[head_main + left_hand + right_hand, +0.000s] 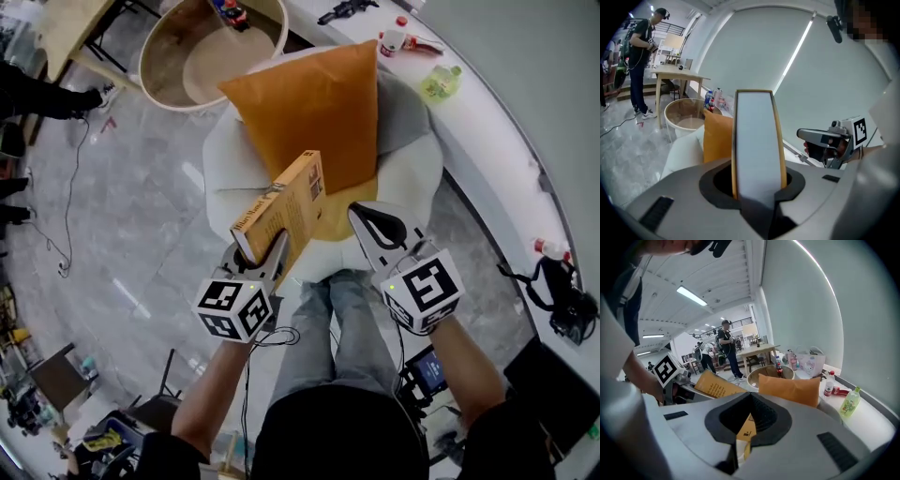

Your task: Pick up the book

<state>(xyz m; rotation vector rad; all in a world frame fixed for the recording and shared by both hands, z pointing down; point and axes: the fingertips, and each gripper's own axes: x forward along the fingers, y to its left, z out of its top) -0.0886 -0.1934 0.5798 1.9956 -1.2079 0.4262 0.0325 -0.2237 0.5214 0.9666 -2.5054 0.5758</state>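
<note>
1. The book (286,211), yellow-covered with a barcode on the upturned face, is in the air above the seat of a pale upholstered chair (417,173). It is tilted, with its spine toward the left.
2. The left tool (265,251) is clamped on the book's lower edge. In the left gripper view the jaws stand partly apart, one on each cover, with the white page block rising between them.
3. The right tool (358,214) hovers just beside the book's right edge. Its jaws meet at the tips, and the book's barcode corner shows through the hollow behind them. No contact with the book can be made out.
4. An orange cushion (309,103) leans against the chair's back, behind the book.
5. The holder's legs (337,319), in jeans, show below the tools.
6. Beyond the chair stands a round side table with a raised wooden rim (202,56), with a bottle (232,13) inside it.
7. A curved white counter (487,141) runs along the right. It carries a green bottle (441,82) and a red-capped bottle (394,39).
8. The floor (122,216) is grey and marbled. At the far left a person (640,56) stands beside a wooden table (70,28).
</note>
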